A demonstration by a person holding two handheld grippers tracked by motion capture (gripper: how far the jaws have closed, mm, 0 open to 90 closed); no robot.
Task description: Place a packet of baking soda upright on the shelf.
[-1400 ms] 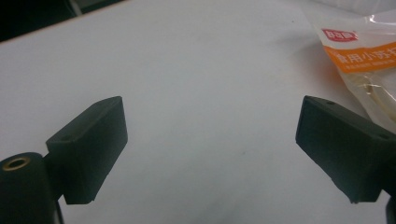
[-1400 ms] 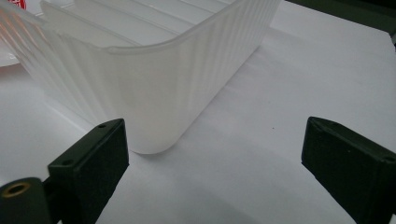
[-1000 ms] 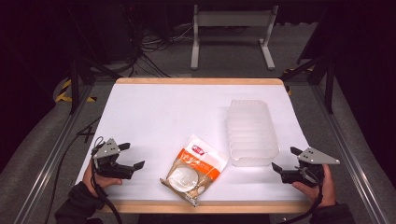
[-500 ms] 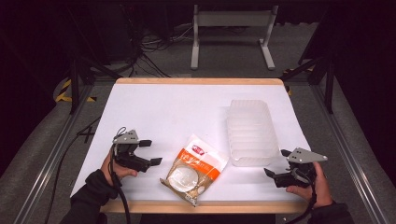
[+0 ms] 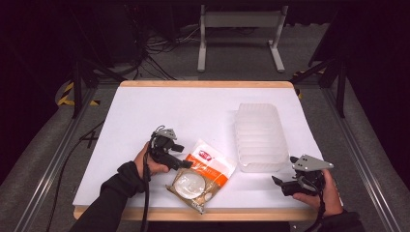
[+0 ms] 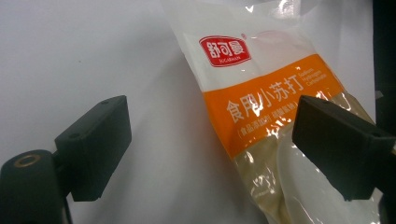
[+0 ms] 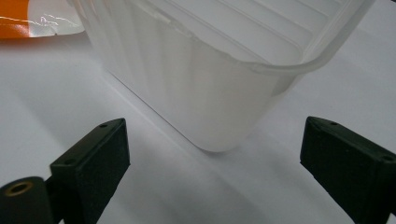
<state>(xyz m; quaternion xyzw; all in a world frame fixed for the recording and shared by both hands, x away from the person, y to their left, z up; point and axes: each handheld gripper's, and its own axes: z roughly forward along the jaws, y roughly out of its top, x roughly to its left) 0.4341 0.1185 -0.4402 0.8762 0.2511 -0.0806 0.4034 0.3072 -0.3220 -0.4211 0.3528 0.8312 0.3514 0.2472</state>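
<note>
A flat plastic bag [image 5: 201, 175] with an orange band, red logo and white powder lies near the table's front edge. In the left gripper view the bag [image 6: 275, 112] lies just ahead of the jaws, its left edge between them. My left gripper [image 5: 186, 165] is open, its tips at the bag's left edge. A translucent ribbed plastic tub [image 5: 261, 135] stands right of the bag. My right gripper [image 5: 276, 181] is open, low on the table, pointing at the tub's near corner [image 7: 219, 93] without touching it.
The white table top [image 5: 193, 111] has a wooden rim at front and back. Metal rails run along both sides. Cables and a stand's legs [image 5: 239, 34] lie on the dark floor beyond the far edge.
My left gripper has moved right and forward from the table's left front to the bag's edge. My right gripper has shifted left toward the tub's near corner.
</note>
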